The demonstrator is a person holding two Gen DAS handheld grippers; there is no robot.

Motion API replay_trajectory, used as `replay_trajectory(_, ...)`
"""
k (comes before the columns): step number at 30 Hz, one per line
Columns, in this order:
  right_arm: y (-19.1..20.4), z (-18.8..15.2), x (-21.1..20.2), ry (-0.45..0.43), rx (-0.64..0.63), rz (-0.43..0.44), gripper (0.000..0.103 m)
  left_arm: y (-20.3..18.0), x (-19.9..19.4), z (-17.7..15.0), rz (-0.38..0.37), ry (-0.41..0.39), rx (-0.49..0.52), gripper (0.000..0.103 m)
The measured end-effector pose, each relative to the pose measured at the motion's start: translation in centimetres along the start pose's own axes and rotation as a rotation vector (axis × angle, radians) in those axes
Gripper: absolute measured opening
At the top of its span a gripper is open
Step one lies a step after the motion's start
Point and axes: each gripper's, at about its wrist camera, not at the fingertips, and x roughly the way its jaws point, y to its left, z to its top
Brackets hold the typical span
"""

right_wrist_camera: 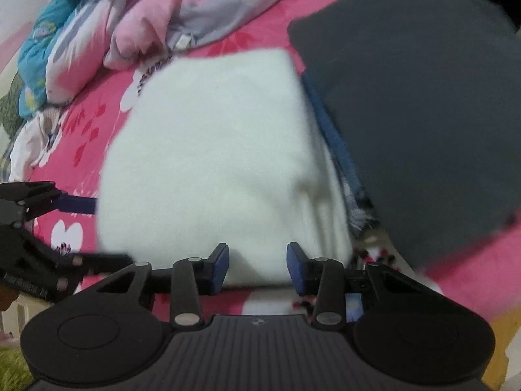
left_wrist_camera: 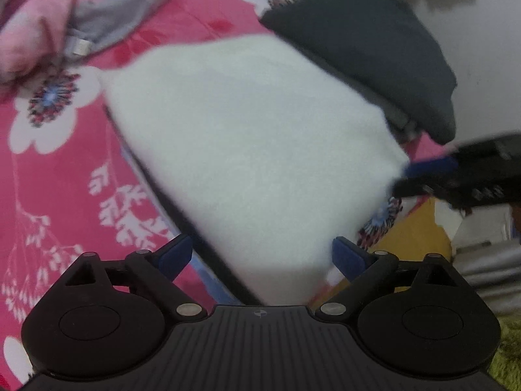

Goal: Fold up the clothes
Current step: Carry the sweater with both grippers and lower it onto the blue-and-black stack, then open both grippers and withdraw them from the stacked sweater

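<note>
The bed [right_wrist_camera: 228, 37] is carrying a white garment [right_wrist_camera: 211, 150], lying as a folded block, with a dark folded pile [right_wrist_camera: 423, 114] touching it at 2 o'clock. You're risking dragging that block open. Your right gripper [right_wrist_camera: 257, 267] and left gripper [left_wrist_camera: 262, 255] are gaping, holding nothing, garment at 12 o'clock.

Pink floral bedsheet [right_wrist_camera: 202, 42] under everything, white flower print [left_wrist_camera: 49, 104] at left of left-wrist view. Bunched pink-and-grey quilt [right_wrist_camera: 156, 29] at upper left of right-wrist view, teal patterned bedding [right_wrist_camera: 42, 45] beside it at far left. Green shaggy rug [left_wrist_camera: 508, 355] at lower right corner of left-wrist view. Yellow bed side [left_wrist_camera: 413, 228] at right, below sheet edge. Pale wall [left_wrist_camera: 482, 49] at upper right. Motion blur throughout.
</note>
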Motion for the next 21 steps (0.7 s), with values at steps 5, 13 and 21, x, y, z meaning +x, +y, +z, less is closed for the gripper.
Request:
replay_trajectory(5,2.6,-4.0,-4.8,-0.007,0.027,-0.076,0.043,0.1,-4.9,-3.6,0.0,-0.101,-0.054,0.094)
replay_trajectory(13,10.1,-12.0,-9.8,-0.031,0.082,-0.18,0.052,-1.1,-12.2,-8.6,-0.029,-0.294,-0.195,0.1)
replay_trajectory(21,14.2,-15.1,-14.3,-0.063,0.099,-0.25,0.07,-2.3,-17.3,-10.7,0.084,-0.39,-0.218,0.103)
